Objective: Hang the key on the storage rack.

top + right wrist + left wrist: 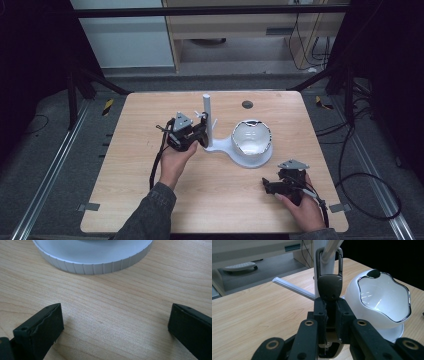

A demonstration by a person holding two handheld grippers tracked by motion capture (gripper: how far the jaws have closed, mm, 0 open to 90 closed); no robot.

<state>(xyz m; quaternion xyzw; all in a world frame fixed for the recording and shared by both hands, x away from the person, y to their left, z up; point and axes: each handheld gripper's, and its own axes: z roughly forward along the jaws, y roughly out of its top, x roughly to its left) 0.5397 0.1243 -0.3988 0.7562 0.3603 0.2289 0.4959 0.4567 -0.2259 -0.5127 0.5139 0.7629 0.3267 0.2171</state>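
Note:
A white stand rises mid-table: an upright post (207, 115) with thin pegs, on a base joined to a white bowl (235, 136) with a shiny rim. My left gripper (202, 133) is up against the post, shut on a dark fob (330, 287). The fob's metal clip loop (320, 261) hangs around a slanted white peg (332, 247). A second peg (292, 287) sticks out to the left. My right gripper (281, 176) rests low at the front right, jaws wide open (115, 322), nothing between them, facing the ribbed round base (95, 260) under the bowl.
The wooden table (150, 165) has a small dark grommet (247, 104) near its far edge. Cables trail from both grippers over the front edge. The bowl (354, 290) stands just right of the fob. Dark frame legs and floor cables surround the table.

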